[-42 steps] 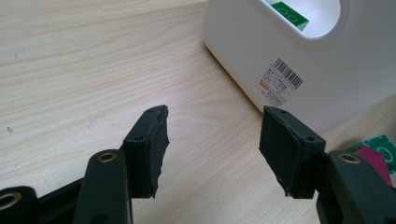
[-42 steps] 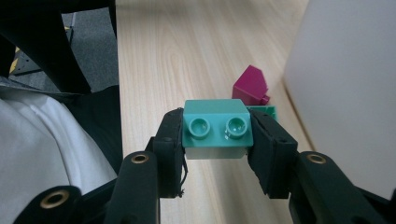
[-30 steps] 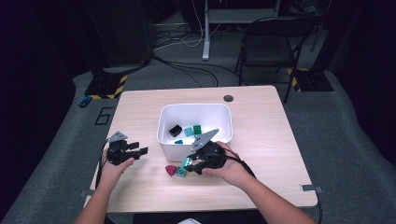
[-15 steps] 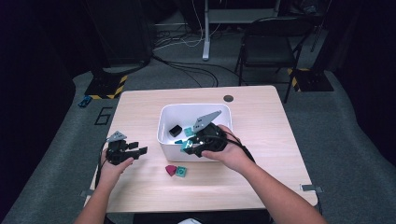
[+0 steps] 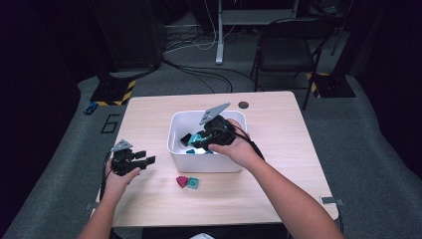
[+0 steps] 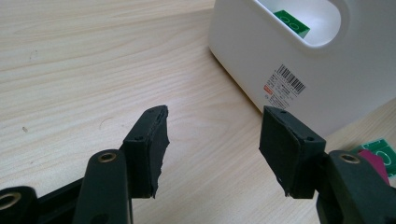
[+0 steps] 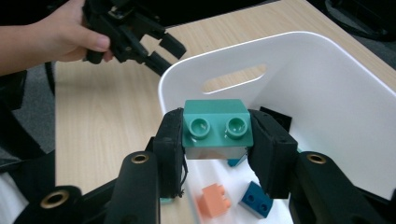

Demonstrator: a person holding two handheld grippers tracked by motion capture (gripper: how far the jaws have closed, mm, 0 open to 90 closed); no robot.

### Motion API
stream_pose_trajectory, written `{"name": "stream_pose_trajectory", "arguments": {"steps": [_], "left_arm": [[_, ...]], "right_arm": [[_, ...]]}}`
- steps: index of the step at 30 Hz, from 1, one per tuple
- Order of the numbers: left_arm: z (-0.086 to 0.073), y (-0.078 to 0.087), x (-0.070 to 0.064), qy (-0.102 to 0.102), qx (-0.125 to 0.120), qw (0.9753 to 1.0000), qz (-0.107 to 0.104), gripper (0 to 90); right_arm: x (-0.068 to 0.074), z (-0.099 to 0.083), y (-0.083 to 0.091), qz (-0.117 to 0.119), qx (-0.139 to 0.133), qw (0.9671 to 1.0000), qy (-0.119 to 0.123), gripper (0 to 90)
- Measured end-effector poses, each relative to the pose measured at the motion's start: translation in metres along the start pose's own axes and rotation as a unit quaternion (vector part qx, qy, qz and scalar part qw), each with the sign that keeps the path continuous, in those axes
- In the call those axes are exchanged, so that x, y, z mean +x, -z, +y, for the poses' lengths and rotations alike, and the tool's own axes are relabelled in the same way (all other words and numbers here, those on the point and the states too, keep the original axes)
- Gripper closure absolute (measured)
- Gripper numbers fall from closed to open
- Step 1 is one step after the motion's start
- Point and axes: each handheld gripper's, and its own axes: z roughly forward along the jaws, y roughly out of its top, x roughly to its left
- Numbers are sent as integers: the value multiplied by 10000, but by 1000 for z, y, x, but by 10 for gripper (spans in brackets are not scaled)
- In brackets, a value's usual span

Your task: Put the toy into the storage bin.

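A teal two-stud brick sits clamped between the jaws of my right gripper, held over the inside of the white bin. From the high view, the right gripper hangs above the bin near its left half. My left gripper rests low over the table left of the bin, open with nothing between its fingers. The bin's handle wall stands just ahead of the left gripper.
Inside the bin lie an orange brick, a blue brick and a black piece. A magenta piece and a green brick lie on the table in front of the bin. A green plate shows through the handle hole.
My right gripper has risen from the table in front of the bin and moved over the bin, carrying the teal brick. The left gripper has hardly moved.
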Motion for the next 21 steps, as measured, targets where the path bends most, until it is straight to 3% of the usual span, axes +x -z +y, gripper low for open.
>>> {"name": "stream_pose_trajectory", "arguments": {"steps": [14, 21], "left_arm": [[0, -1, 0, -9, 8, 10000, -20, 416], [0, -2, -1, -7, -28, 10000, -24, 416]], "right_arm": [[-35, 9, -33, -223, 26, 9996, -161, 579], [-52, 4, -53, -358, 245, 9984, -351, 578]]}}
